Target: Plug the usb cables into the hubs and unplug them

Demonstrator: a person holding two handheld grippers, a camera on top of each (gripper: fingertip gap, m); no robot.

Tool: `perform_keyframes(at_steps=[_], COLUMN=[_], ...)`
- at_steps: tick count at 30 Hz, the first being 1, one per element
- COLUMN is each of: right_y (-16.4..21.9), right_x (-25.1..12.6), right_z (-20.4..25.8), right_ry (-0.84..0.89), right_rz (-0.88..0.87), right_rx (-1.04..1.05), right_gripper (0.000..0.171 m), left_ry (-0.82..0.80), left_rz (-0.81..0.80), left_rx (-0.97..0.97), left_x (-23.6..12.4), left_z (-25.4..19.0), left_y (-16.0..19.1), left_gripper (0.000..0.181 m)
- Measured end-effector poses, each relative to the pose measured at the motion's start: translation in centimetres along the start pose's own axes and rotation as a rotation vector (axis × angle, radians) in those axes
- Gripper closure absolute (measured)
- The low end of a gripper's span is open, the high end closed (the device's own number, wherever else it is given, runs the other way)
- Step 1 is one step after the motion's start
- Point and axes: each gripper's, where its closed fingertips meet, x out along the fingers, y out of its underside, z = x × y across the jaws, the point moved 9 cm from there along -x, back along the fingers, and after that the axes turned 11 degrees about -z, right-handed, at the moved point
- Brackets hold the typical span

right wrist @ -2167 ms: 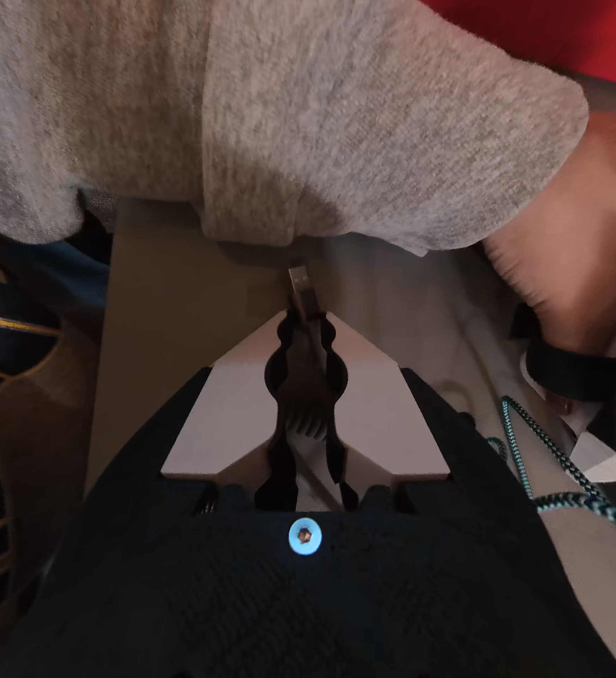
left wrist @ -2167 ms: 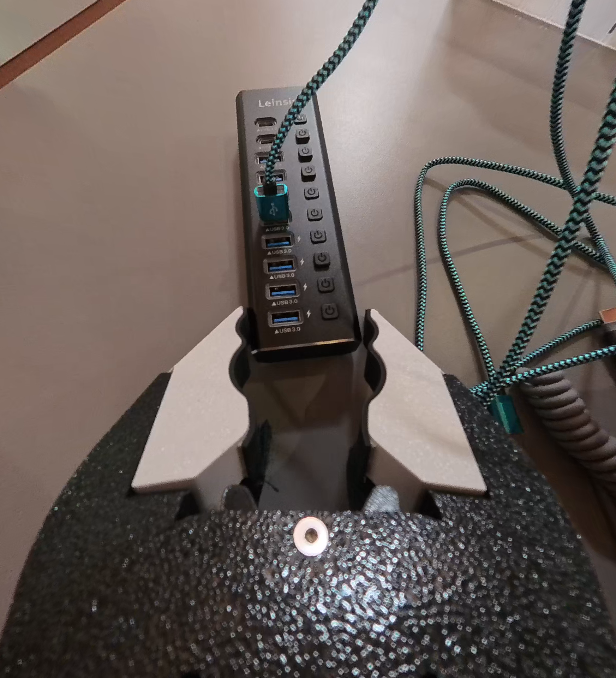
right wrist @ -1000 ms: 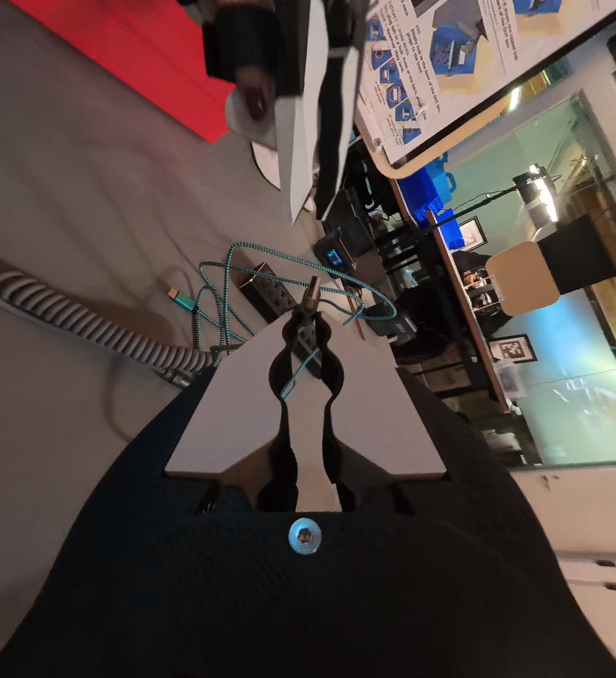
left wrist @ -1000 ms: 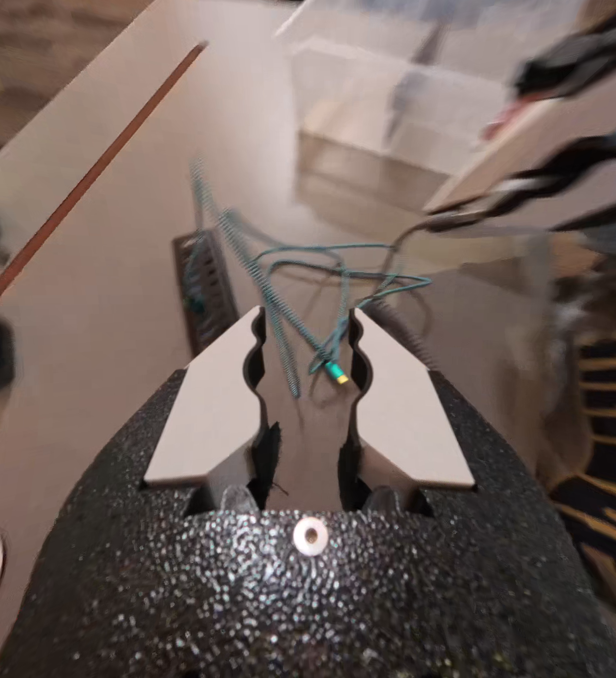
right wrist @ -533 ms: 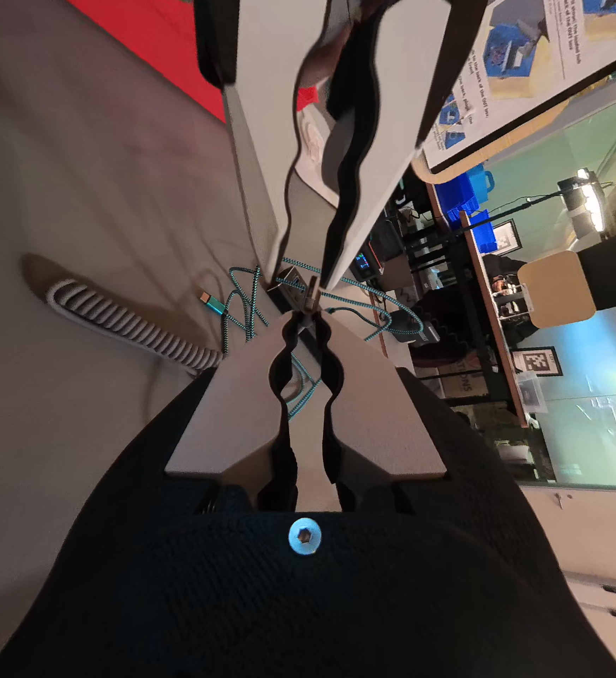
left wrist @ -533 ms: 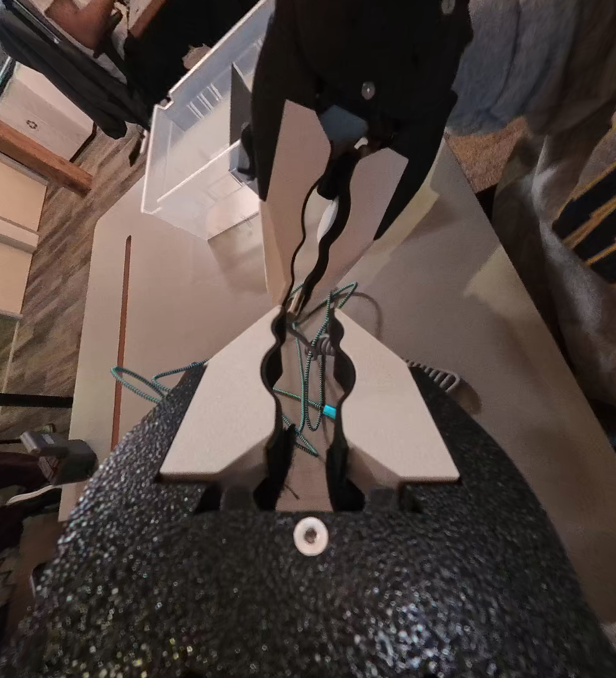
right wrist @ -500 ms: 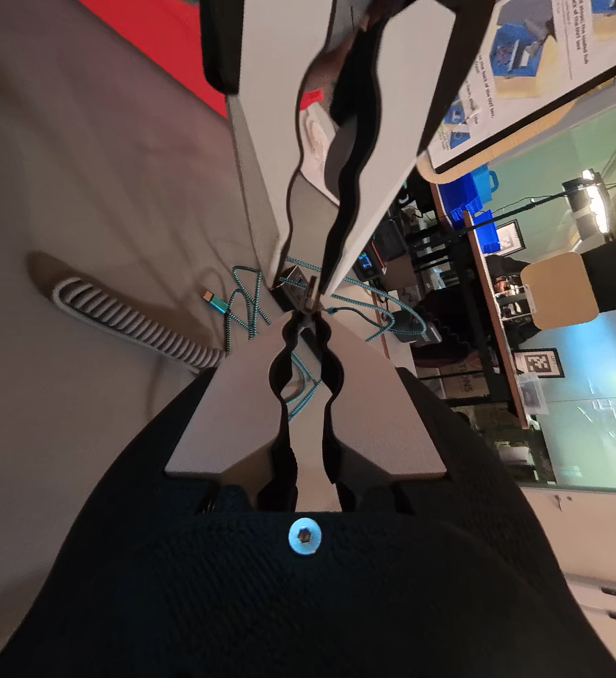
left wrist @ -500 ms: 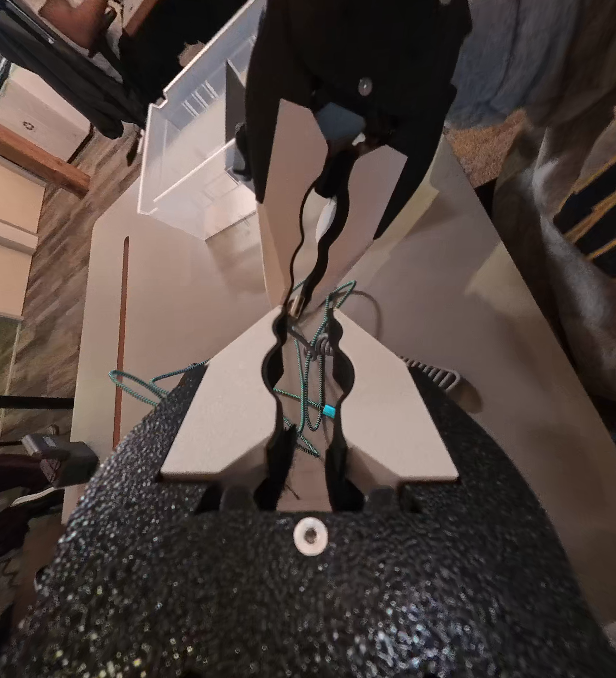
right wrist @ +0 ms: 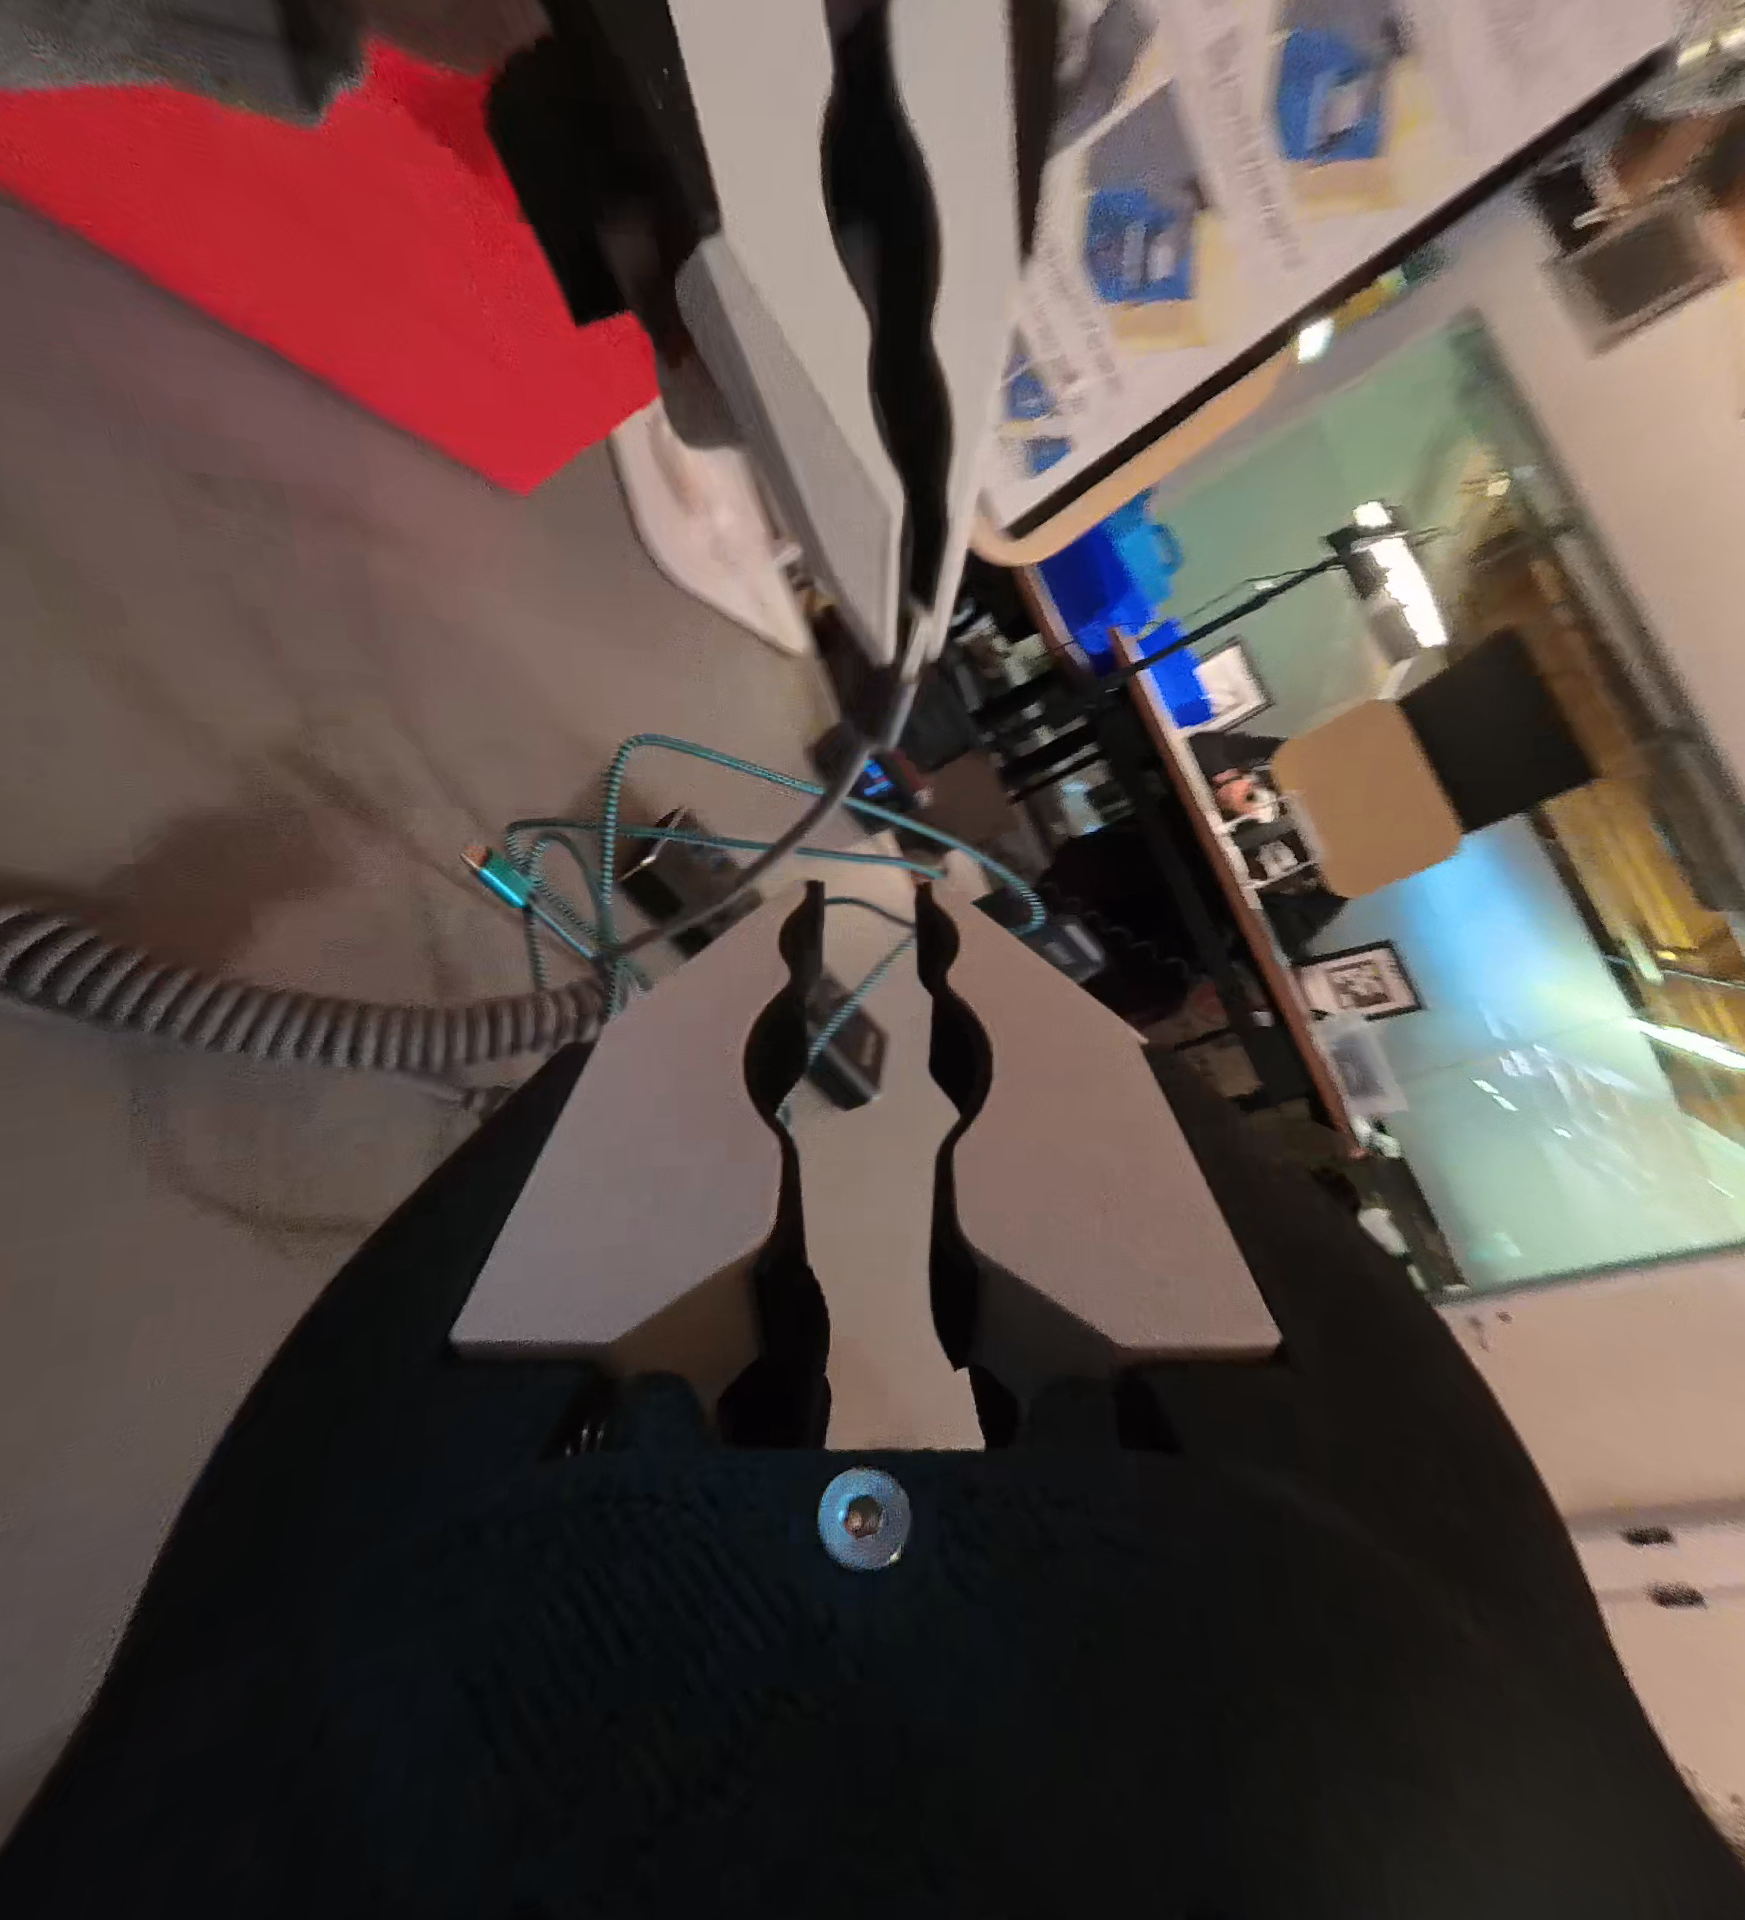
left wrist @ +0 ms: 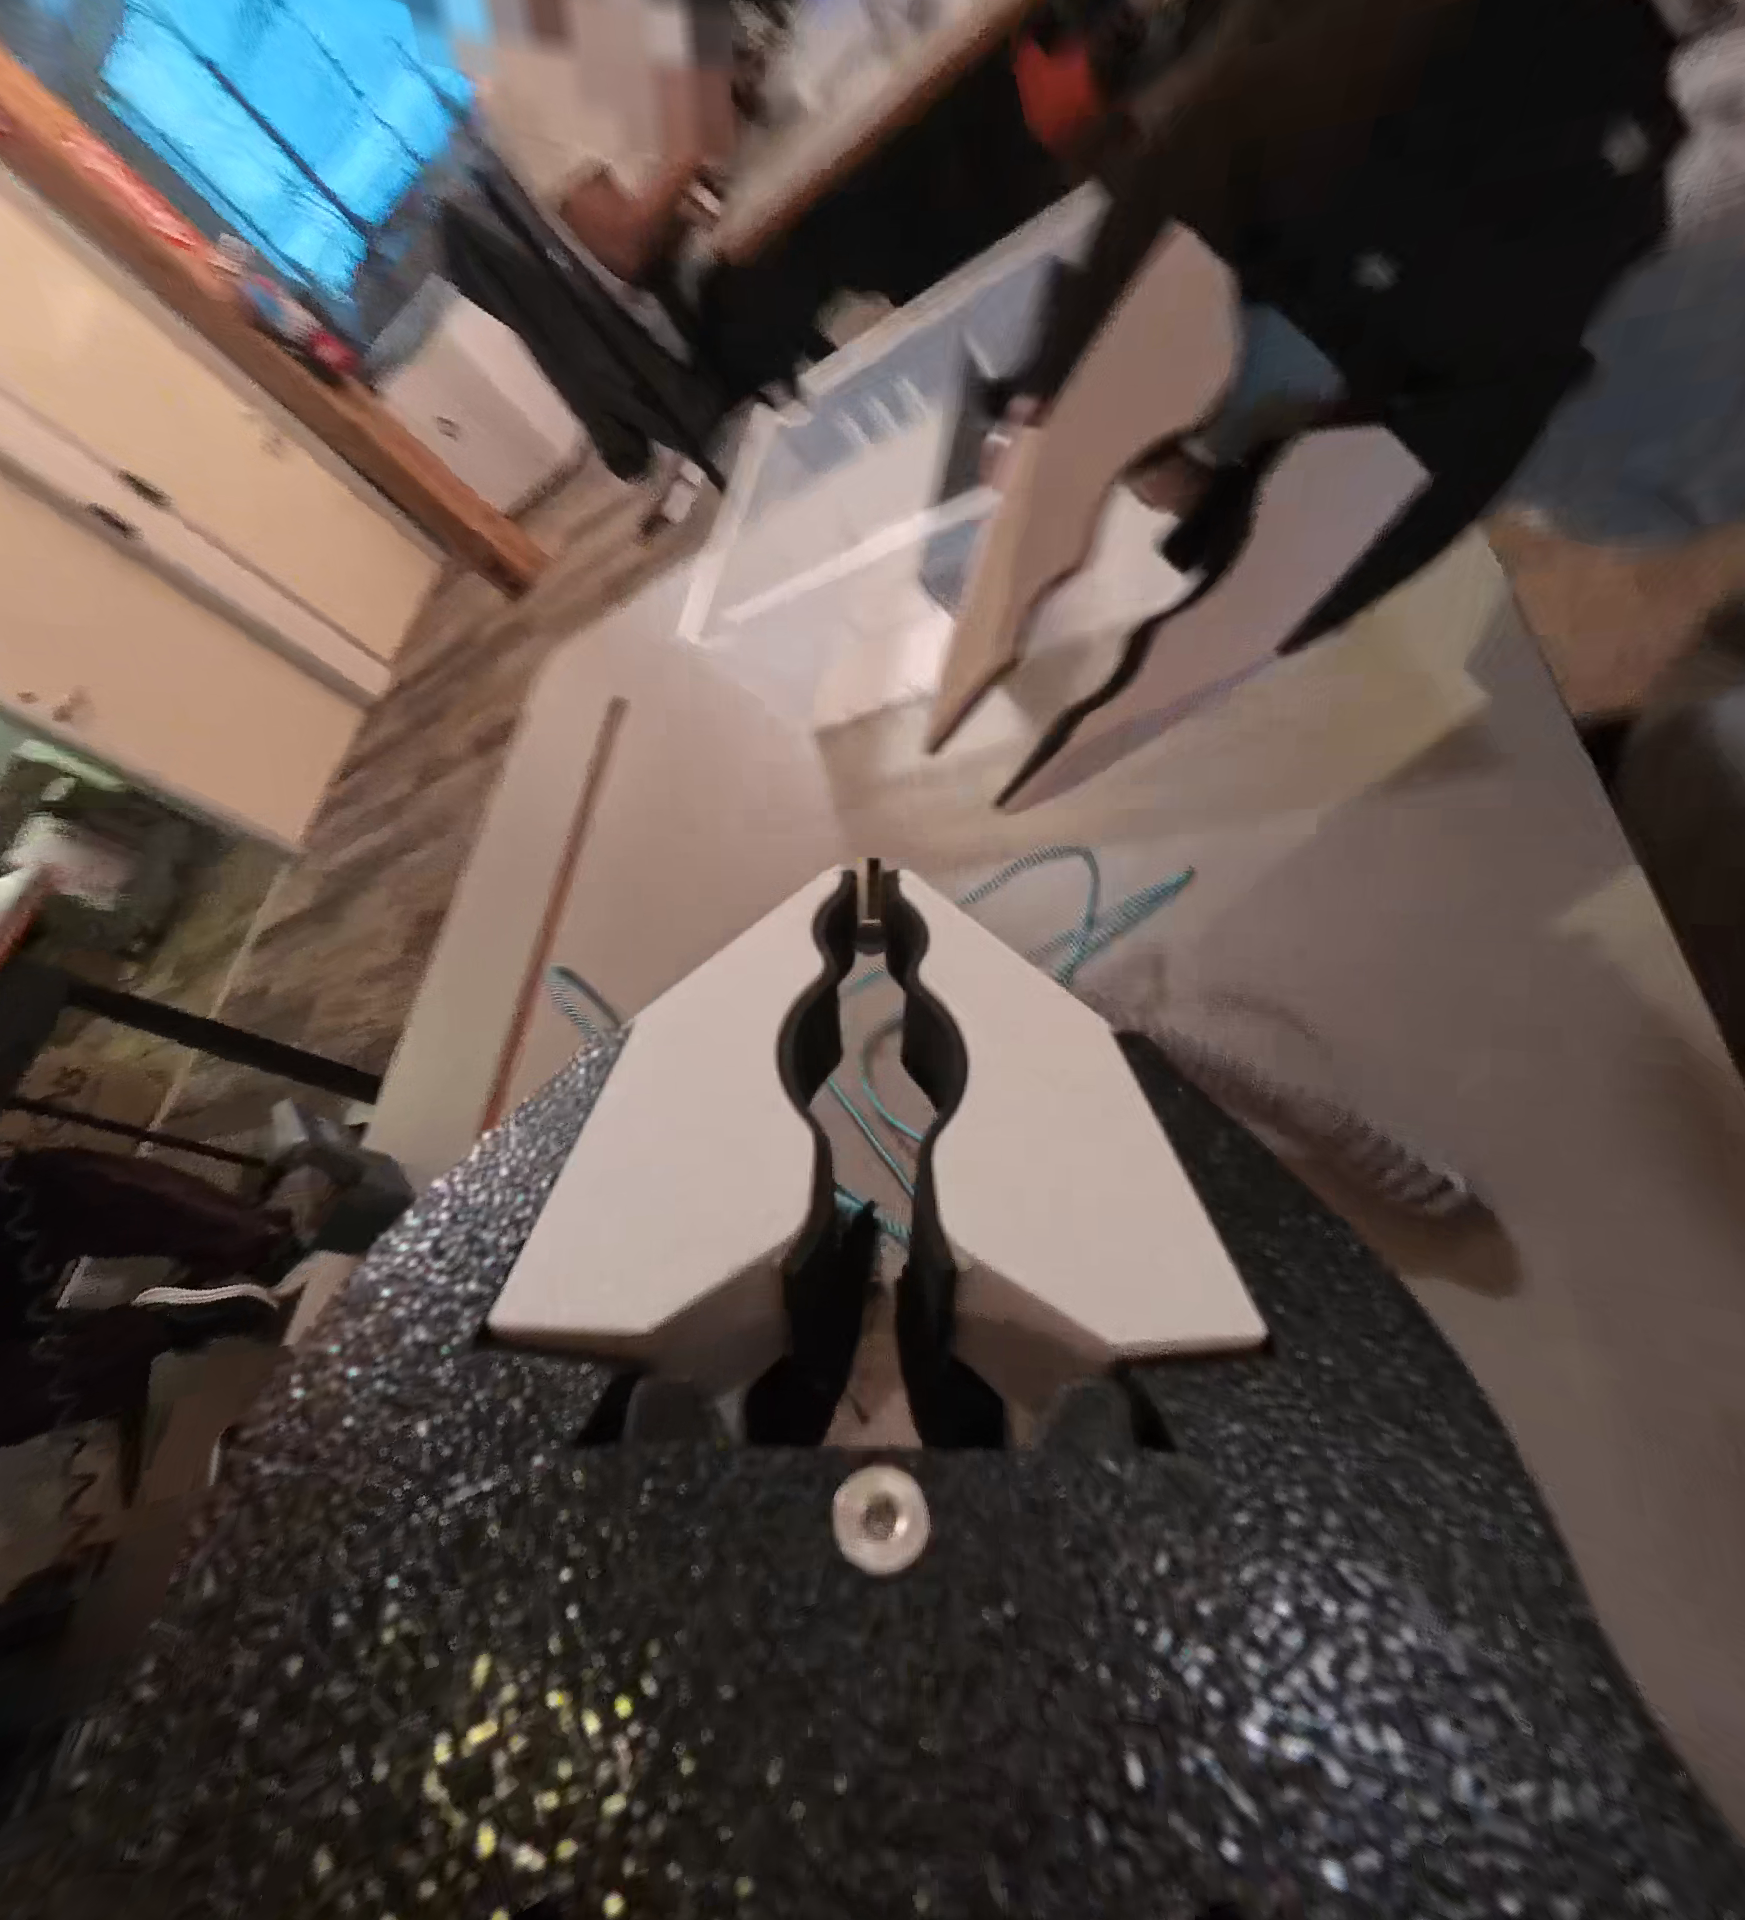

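My left gripper [left wrist: 873, 904] is shut on a small USB plug [left wrist: 873, 883] that sticks out past its tips. In the right wrist view the left gripper [right wrist: 899, 665] hangs above the table, and a dark grey lead [right wrist: 795, 831] runs from it down to a dark hub [right wrist: 681, 873]. My right gripper [right wrist: 868, 899] is open and empty just in front of it; it also shows in the left wrist view [left wrist: 972, 774]. A teal braided cable [right wrist: 577, 831] with a teal plug [right wrist: 499, 878] lies looped by the hub.
A grey coiled cable [right wrist: 224, 997] lies across the beige table [right wrist: 172, 623]. A second dark block [right wrist: 847, 1049] sits between my right fingers. A clear plastic bin [left wrist: 847, 520] stands at the table's far end. A red mat [right wrist: 328, 260] lies beyond.
The right gripper held the plug, then met the left gripper tip to tip. Now the left gripper holds the plug, and the right gripper has opened and drawn back.
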Motion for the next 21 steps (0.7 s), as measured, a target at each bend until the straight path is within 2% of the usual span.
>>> perform_keyframes(at_steps=[1,4,8,14,21], right_y=[-0.2,-1.0,-2.2,-3.9,-3.2], right_x=[-0.4,-1.4,-1.5,0.1,2.8], right_z=[-0.5,-1.4,-1.5,0.3,1.0], right_ry=[0.044,0.124,0.061,-0.180,-0.161], right_rz=[-0.022,-0.097,-0.211,-0.411,-0.584], right_rx=[-0.003,0.034,0.199,0.617,1.160], right_gripper=[0.158,0.164,0.165,0.164,0.149], left_ry=[-0.067,-0.232,-0.338,-0.348,-0.266], left_rz=[-0.061,-0.252,-0.382,-0.424,-0.513], left_rx=[-0.022,-0.094,-0.138,-0.183,-0.253], left_x=[-0.7,-2.7,-3.9,-3.5,-2.3], left_z=[0.7,2.2,2.9,2.7,2.1], left_y=[-0.4,-1.4,-2.0,-2.5,-2.9], left_gripper=[0.178,0.179,0.179,0.179,0.179])
